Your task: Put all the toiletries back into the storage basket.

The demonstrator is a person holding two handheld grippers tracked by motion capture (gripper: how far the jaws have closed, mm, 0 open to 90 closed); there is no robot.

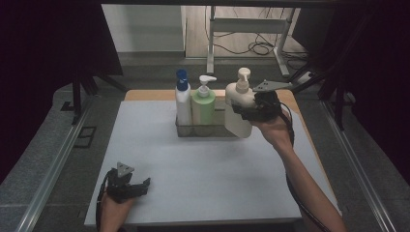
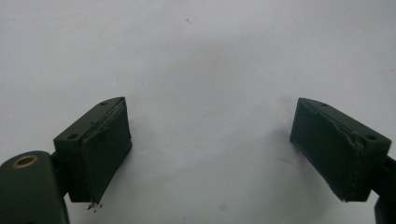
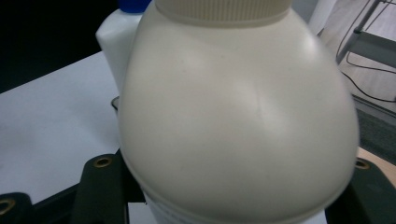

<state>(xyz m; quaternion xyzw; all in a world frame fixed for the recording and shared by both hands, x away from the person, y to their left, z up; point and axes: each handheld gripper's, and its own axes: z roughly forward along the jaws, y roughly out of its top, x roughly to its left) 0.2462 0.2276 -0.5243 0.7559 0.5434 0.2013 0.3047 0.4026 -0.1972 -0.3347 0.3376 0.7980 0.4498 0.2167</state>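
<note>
A cream pump bottle stands upright at the right end of a low clear rack. My right gripper is shut on its body from the right side. In the right gripper view the cream bottle bulges between the two jaws, which press on its sides. Whether its base is inside the rack I cannot tell. A white bottle with a blue cap and a green pump bottle stand in the rack. My left gripper rests open near the table's front left, with nothing between its pads.
The white table top ends in a wooden strip at the back. Dark curtains hang at both sides. Beyond the table are a metal frame and cables on the floor.
</note>
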